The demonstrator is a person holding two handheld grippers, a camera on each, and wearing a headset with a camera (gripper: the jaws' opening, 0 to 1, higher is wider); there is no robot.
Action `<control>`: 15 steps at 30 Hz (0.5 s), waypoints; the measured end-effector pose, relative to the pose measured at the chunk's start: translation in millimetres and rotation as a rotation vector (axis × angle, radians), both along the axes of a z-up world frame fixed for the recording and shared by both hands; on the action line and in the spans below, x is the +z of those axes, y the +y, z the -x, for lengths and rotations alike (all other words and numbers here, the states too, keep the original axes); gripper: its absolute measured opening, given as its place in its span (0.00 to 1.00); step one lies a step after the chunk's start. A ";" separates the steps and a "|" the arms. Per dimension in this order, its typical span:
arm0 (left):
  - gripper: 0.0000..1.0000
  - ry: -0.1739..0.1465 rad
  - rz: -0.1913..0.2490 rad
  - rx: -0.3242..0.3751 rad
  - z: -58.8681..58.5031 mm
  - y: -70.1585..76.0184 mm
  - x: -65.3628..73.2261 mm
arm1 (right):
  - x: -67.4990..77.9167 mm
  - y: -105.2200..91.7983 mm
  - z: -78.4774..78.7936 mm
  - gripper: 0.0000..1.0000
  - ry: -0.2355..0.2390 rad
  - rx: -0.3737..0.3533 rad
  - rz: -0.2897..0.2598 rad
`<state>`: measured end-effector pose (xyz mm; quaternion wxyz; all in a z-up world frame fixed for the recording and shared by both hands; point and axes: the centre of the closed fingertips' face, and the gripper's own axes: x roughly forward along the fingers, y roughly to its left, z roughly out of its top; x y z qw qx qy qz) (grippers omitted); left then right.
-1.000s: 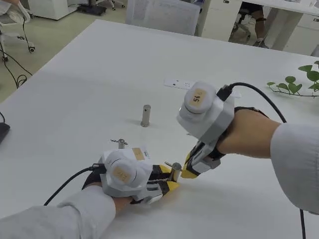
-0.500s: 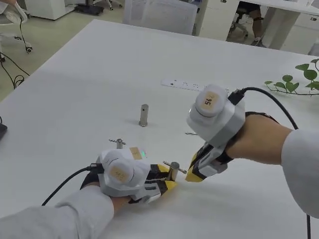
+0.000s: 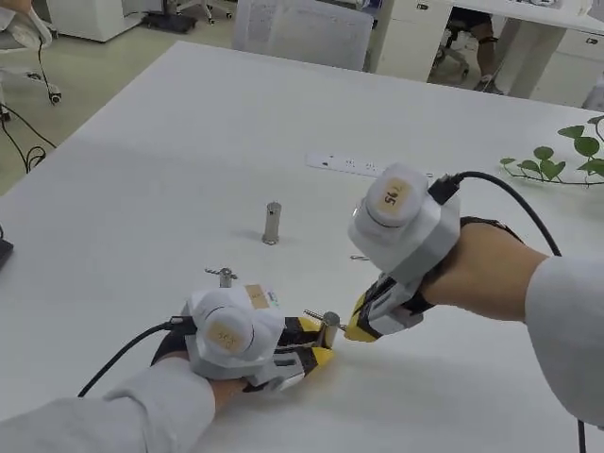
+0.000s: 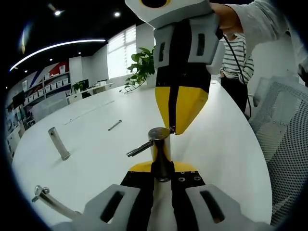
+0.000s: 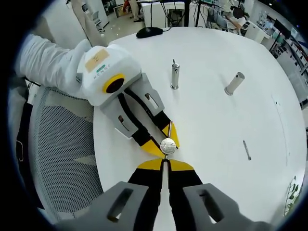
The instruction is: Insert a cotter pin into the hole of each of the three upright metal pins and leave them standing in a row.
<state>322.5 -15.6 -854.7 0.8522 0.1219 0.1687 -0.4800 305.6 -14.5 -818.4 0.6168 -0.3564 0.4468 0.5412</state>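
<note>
A: Left gripper (image 4: 160,169) status?
B: Jaws are clamped on a metal pin (image 4: 159,144), gripped low on the shaft. The pin is held upright, close to the near edge of the bench (image 3: 151,142).
A: Right gripper (image 5: 165,163)?
B: Jaws are closed together, with the tips set against the head of the same pin, opposite the left gripper. A cotter pin (image 4: 139,148) is seen through the hole, its end sticking out on the side away from the right gripper. Whether its other end is pinched between the right tips cannot be told.
A: Other pins?
B: A second pin (image 3: 226,276) is stood just beyond the left gripper, slightly further from the near edge, with a second cotter pin (image 3: 215,271) seated across its top. A bare pin (image 3: 272,223) is stood further in, toward the middle of the bench, well apart from both.
A: Anything else?
B: A loose cotter pin (image 3: 360,257) is laid flat between the bare pin and the right gripper. A power strip (image 3: 349,163) is laid further toward the far edge. A plant (image 3: 566,151) is seen at the right edge.
</note>
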 end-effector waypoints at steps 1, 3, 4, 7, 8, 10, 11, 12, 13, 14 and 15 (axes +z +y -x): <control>0.10 0.000 0.000 0.000 0.0 -0.1 0.0 | -0.7 0.8 0.2 0.05 -0.005 0.007 0.005; 0.10 0.000 0.000 0.000 0.1 0.1 -0.3 | -0.5 2.8 -0.8 0.05 -0.007 0.009 0.001; 0.10 -0.001 0.000 0.000 0.2 0.2 -0.4 | -0.5 3.2 -1.1 0.05 -0.007 0.009 0.002; 0.10 -0.001 0.001 0.001 0.3 0.3 -0.7 | 0.4 5.3 -2.6 0.05 -0.012 0.007 -0.007; 0.10 0.000 0.001 0.003 0.0 0.4 -0.9 | 0.0 5.0 -2.8 0.05 -0.014 0.010 -0.002; 0.10 0.000 0.002 0.003 0.0 0.4 -1.0 | -0.4 4.7 -2.3 0.06 -0.012 0.016 -0.004; 0.10 0.000 0.002 0.004 0.0 0.4 -1.0 | -0.7 4.5 -1.8 0.07 -0.010 0.018 -0.007; 0.10 0.000 0.002 0.003 0.0 0.3 -1.1 | -0.9 4.9 -1.6 0.10 -0.008 0.013 -0.011; 0.11 0.000 0.002 0.004 -0.1 0.3 -1.1 | -1.1 5.1 -1.9 0.14 -0.013 0.010 -0.018; 0.11 0.000 0.003 0.005 -0.1 0.2 -1.2 | -1.4 5.3 -2.4 0.17 -0.019 0.009 -0.022; 0.11 0.000 0.002 0.005 -0.1 0.2 -1.2 | -1.5 4.8 -2.7 0.18 -0.024 0.009 -0.025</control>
